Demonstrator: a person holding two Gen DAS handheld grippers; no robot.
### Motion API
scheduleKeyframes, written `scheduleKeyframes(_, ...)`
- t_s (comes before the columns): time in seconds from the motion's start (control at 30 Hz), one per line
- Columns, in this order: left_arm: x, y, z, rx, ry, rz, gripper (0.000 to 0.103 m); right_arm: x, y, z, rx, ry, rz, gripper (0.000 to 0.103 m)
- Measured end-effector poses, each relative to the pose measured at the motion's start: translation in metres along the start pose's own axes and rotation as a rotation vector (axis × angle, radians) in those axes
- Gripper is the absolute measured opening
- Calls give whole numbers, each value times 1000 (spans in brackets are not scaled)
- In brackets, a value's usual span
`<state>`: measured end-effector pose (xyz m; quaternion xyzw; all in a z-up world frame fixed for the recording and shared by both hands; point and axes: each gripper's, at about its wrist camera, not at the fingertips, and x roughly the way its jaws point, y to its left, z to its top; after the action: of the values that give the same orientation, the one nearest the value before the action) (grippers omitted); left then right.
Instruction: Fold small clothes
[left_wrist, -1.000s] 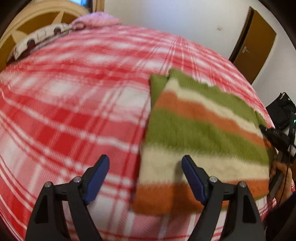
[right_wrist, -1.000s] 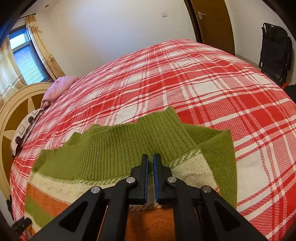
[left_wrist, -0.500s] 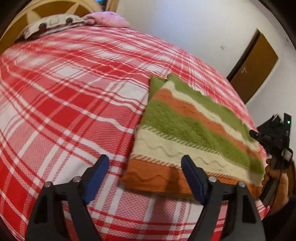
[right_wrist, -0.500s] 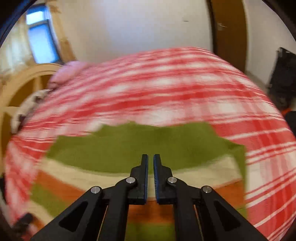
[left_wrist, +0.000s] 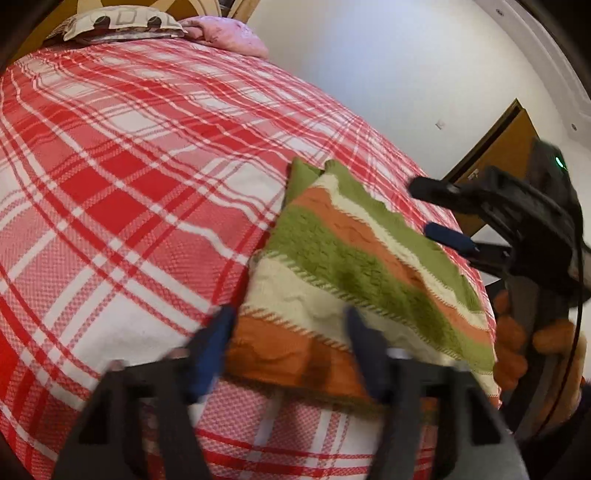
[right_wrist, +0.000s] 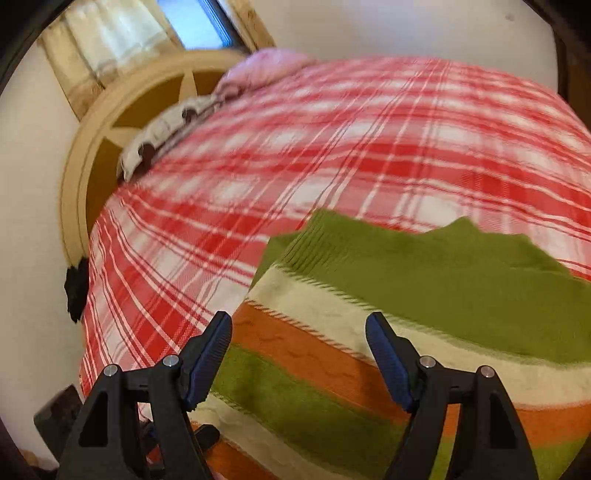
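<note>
A striped knit sweater (left_wrist: 354, 273) in green, orange and cream lies folded on the red plaid bed (left_wrist: 129, 206). My left gripper (left_wrist: 290, 350) is low over its near orange edge. Its jaws are closing with that edge between the blurred fingers (left_wrist: 214, 347), and the pads are not pressing on it. My right gripper (left_wrist: 419, 208) hovers over the sweater's far right side, held by a hand (left_wrist: 509, 332). In the right wrist view the right gripper (right_wrist: 299, 356) has its jaws opening wide above the sweater (right_wrist: 443, 288) with nothing gripped.
Pillows (left_wrist: 122, 24) and a pink cushion (left_wrist: 229, 35) lie against the round wooden headboard (right_wrist: 122, 122). A brown door (left_wrist: 506, 147) stands beyond the bed's far corner. A window with curtains (right_wrist: 192, 22) is behind the headboard. Bare plaid cover stretches left of the sweater.
The right gripper let go of the green hem, opened and swung back over the sweater. The left gripper's jaws narrowed around the orange edge. The sweater now lies folded flat.
</note>
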<state>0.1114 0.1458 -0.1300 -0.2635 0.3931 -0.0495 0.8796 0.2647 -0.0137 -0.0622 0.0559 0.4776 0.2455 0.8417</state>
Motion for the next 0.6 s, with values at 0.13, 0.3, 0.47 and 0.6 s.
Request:
scheduleKeyframes(0.13, 0, 12, -1, -35, -17, -2, 27, 33, 18, 14, 0, 67, 4, 75)
scheduleKeyframes(0.3, -4, 3, -7, 22, -38, 30, 27, 78, 54, 21, -96, 149, -70, 75)
scheduleKeyframes(0.47, -11, 6, -14, 33, -45, 3, 34, 110, 82, 19, -277, 183, -249, 75)
scheduleKeyframes(0.6, -9, 1, -16, 63, -43, -40, 58, 121, 93, 15, -382, 209, -338, 74)
